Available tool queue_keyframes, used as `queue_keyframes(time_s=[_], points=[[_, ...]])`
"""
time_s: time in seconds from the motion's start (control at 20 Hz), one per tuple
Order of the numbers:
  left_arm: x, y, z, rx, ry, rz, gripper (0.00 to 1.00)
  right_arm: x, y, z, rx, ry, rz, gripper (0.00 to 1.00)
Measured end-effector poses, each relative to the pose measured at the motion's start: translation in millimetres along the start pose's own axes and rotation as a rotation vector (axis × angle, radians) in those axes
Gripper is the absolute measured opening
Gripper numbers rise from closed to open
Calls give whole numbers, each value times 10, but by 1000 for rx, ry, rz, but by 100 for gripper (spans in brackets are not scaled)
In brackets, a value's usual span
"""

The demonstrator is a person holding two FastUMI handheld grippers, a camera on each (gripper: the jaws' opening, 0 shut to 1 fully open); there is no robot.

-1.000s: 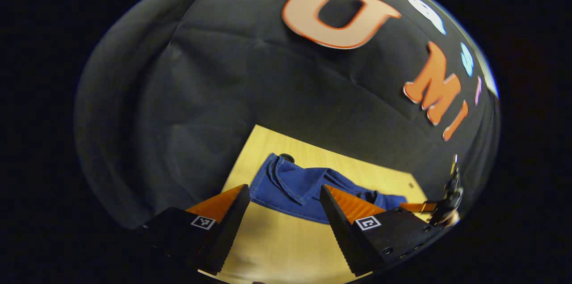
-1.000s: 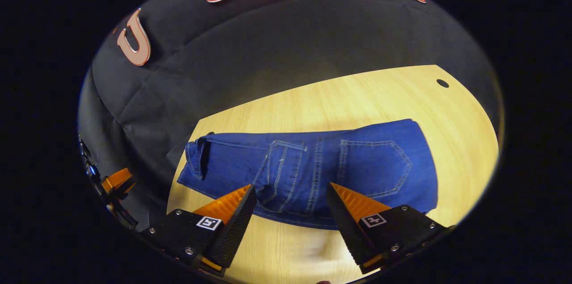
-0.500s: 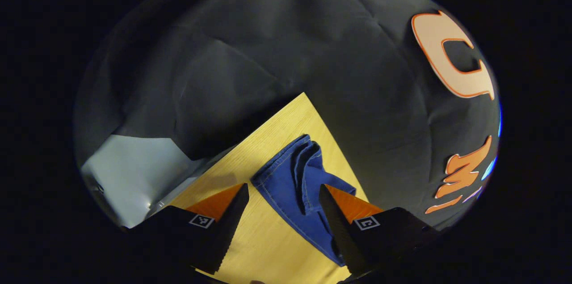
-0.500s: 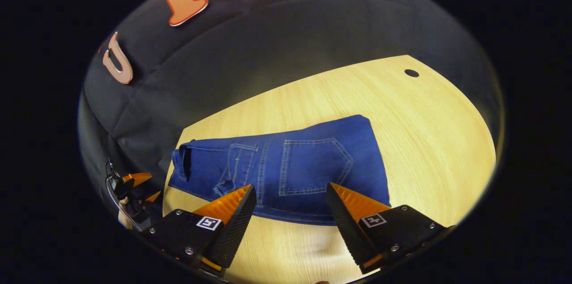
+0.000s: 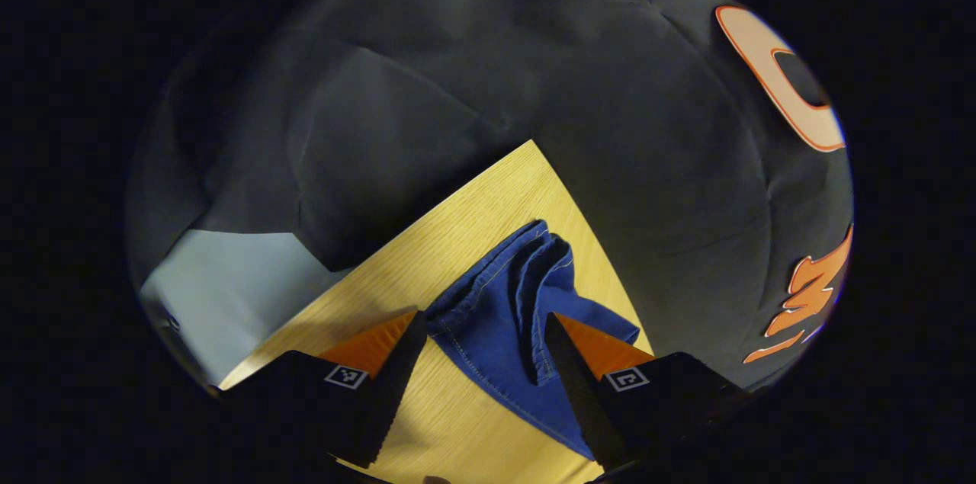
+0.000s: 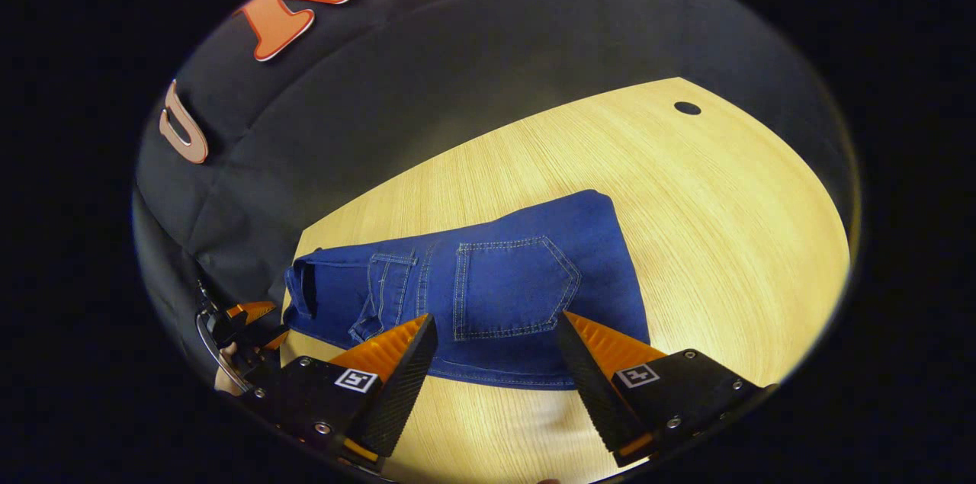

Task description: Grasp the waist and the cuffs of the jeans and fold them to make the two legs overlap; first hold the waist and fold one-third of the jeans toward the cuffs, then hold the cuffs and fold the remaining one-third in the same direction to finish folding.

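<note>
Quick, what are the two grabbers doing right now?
Left hand-held gripper: open, holding nothing, above the folded blue denim jeans.
Right hand-held gripper: open, holding nothing, over the jeans' near edge.

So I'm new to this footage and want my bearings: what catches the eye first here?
The folded blue jeans stand out, lying on the pale wooden table with a back pocket facing up. The right gripper is open just above their near edge. In the left gripper view, the left gripper is open over the layered end of the jeans.

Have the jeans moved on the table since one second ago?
Cannot tell. In the right gripper view the jeans lie nearer the hole in the table, but the camera itself shifted.
</note>
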State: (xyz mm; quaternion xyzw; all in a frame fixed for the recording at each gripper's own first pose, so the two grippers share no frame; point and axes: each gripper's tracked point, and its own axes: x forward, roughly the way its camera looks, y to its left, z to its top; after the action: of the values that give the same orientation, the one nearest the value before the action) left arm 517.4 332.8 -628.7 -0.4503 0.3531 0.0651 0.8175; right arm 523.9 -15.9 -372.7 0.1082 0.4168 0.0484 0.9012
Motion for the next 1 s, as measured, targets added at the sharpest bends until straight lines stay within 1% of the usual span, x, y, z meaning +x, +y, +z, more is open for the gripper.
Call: queue_keyframes(time_s=[0.1, 0.15, 0.2, 0.3, 0.35, 0.4, 0.45, 0.55, 0.6, 0.75, 0.85, 1.0], points=[[137, -162, -81, -64, 10, -67, 100, 16, 8, 1, 11, 3, 8, 98], [203, -249, -126, -94, 17, -102, 97, 20, -2, 1, 14, 5, 5, 98], [275, -332, -135, -119, 5, -125, 97, 22, -2, -5, 16, 9, 3, 98], [479, -493, -128, -147, -35, -148, 95, 19, -1, -13, 27, 15, 9, 98], [590, -527, -166, -135, -41, -137, 93, 17, -16, -21, 32, 14, 12, 98], [690, -485, -188, -99, -51, -96, 72, 17, -39, -40, 37, 14, 9, 98], [721, -362, -184, -50, -59, -24, 52, 13, -56, -44, 41, 13, 5, 98], [608, -366, -186, -20, -71, 7, 12, -23, -109, -53, 47, 5, -3, 98], [583, -457, -186, -3, -63, -7, 6, -87, -171, -30, 50, -4, -3, 98], [247, -745, -45, 107, -144, -16, 7, -193, -276, 81, 45, -43, -20, 98], [-24, -1087, 12, 173, -185, -64, 7, -231, -323, 155, 53, -61, -17, 98], [-530, -1713, -120, 293, -230, -138, 6, -300, -402, 239, 81, -80, 10, 98]])
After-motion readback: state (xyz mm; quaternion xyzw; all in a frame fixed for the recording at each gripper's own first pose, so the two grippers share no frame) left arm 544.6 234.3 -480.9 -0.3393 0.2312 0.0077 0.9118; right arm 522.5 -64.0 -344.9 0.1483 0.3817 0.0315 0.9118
